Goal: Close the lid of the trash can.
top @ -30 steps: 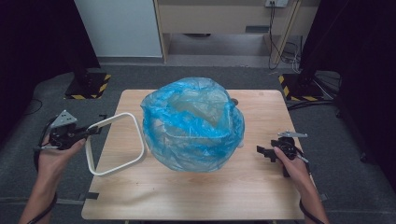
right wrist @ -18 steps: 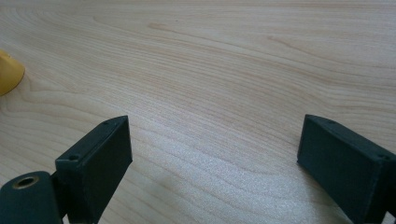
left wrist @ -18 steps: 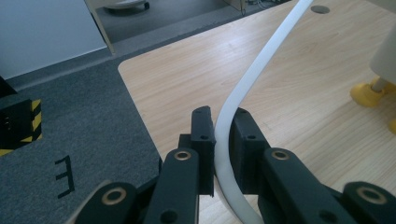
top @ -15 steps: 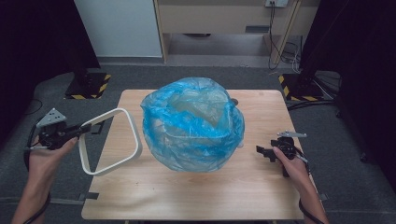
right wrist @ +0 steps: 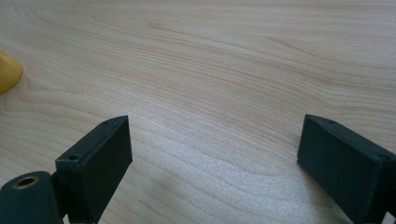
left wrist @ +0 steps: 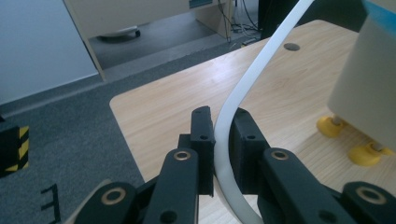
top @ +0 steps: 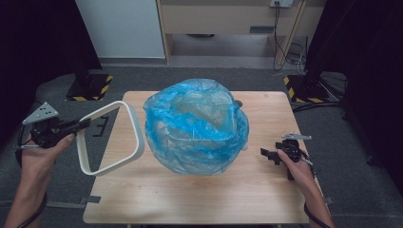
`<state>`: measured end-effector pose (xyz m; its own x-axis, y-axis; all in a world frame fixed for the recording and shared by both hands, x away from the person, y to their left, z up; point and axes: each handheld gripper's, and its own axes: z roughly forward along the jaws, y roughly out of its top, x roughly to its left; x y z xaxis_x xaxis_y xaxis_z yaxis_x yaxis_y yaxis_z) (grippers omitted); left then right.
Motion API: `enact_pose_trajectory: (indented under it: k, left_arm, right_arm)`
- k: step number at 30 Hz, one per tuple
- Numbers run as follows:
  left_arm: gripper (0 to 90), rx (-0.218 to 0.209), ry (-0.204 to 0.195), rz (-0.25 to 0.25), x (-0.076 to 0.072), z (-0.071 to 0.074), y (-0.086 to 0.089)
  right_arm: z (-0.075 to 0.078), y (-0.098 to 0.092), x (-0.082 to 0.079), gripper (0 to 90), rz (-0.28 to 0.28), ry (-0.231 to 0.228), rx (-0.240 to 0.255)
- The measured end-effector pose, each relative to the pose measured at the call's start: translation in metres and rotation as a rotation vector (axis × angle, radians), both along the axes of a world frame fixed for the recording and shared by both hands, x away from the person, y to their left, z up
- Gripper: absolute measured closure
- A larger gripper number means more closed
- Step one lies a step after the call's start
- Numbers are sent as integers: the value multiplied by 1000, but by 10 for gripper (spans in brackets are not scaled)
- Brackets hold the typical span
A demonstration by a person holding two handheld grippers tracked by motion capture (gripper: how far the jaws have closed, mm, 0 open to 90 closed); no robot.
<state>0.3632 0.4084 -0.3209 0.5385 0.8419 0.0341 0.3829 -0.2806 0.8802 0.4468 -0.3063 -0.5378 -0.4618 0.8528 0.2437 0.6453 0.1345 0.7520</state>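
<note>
A white plastic ring frame, squarish with rounded corners, hangs tilted over the table's left edge. My left gripper is shut on its left side; in the left gripper view the white bar runs up between the two black jaws. At the table's middle stands a pale bin with a blue plastic bag pulled over it. The bin's wall and yellow feet show in the left gripper view. My right gripper rests low over the table's right side, open with nothing between its jaws, which stand wide apart over bare wood.
The wooden table has free room in front of the bin and at its right. Grey carpet surrounds it. Black-and-yellow striped bases stand behind it on both sides, and a cabinet with cables stands at the back.
My left hand has lifted the white ring and drawn it a little leftward, off the table surface. The right hand has stayed where it was.
</note>
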Motion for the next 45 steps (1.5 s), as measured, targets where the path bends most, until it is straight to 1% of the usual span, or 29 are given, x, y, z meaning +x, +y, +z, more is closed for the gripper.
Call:
enact_pose_trajectory:
  k: [6,9,10,18,23,29,33,37,39,45]
  left_arm:
    - [804,7,-25,-42,0,26,-19]
    - [804,19,-37,-58,1,39,-29]
    - [804,23,-49,-65,2,42,-31]
    - [805,29,-71,-106,5,64,-53]
    - [805,33,-73,-138,8,76,-70]
    - [805,59,-67,-171,15,86,-93]
    - [805,68,-66,-193,19,93,-109]
    - [805,89,-67,-219,23,101,-126]
    - [805,99,-64,-231,26,103,-134]
    - [805,122,-46,-258,35,109,-158]
  right_arm:
    - [0,0,0,100,0,2,5]
    - [0,0,0,99,1,1,3]
    - [0,0,0,99,1,2,5]
    - [0,0,1,99,2,1,7]
    - [0,0,0,100,3,3,10]
    - [0,0,0,99,2,0,0]
    - [0,0,1,99,4,1,5]
    - [0,0,1,99,2,1,9]
    - [0,-1,0,99,-1,6,16]
    - [0,-2,1,99,4,3,19]
